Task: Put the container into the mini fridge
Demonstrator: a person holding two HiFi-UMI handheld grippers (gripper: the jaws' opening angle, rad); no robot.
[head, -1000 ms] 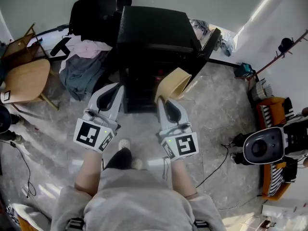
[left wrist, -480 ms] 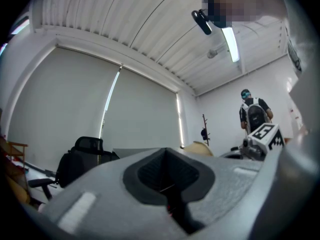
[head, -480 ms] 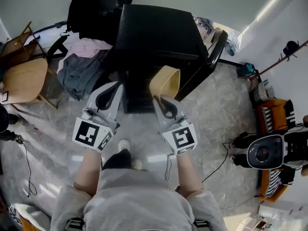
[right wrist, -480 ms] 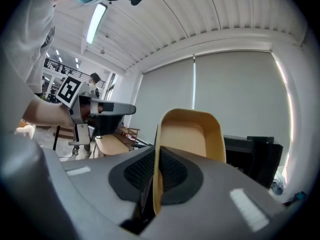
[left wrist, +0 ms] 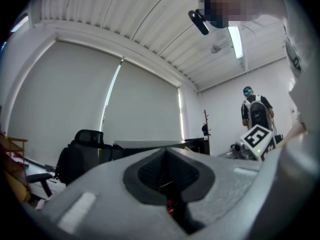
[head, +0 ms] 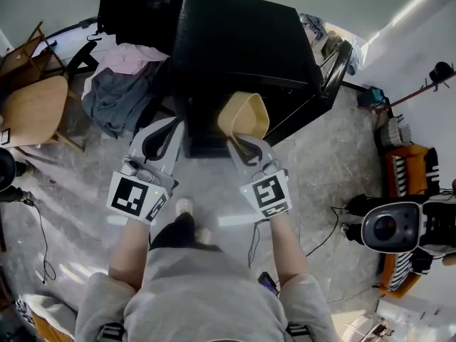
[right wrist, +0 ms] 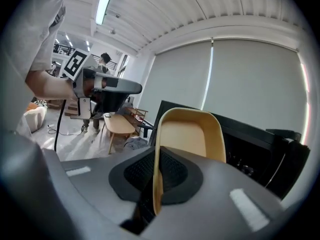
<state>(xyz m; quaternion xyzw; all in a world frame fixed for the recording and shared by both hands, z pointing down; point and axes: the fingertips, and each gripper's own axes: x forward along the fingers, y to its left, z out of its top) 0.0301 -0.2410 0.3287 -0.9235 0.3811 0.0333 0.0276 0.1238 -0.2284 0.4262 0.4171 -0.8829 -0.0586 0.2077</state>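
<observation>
A tan plastic container (head: 244,117) (right wrist: 190,139) is held by its rim in my right gripper (head: 244,144) (right wrist: 156,184), which is shut on it. The container hangs at the front of the black mini fridge (head: 242,41) (right wrist: 250,139), whose door (head: 322,84) stands open to the right. My left gripper (head: 161,144) (left wrist: 169,184) is shut with nothing in it, to the left of the fridge front and level with the right one.
A heap of clothes (head: 117,91) and a black office chair (head: 135,6) lie left of the fridge. A wooden table (head: 32,112) stands at far left. A robot base (head: 388,226) and cables sit at right. A person (left wrist: 256,114) stands in the background.
The right gripper has carried the container forward and a little left, closer to the fridge opening. The view has shifted toward the fridge. The left gripper stays where it was.
</observation>
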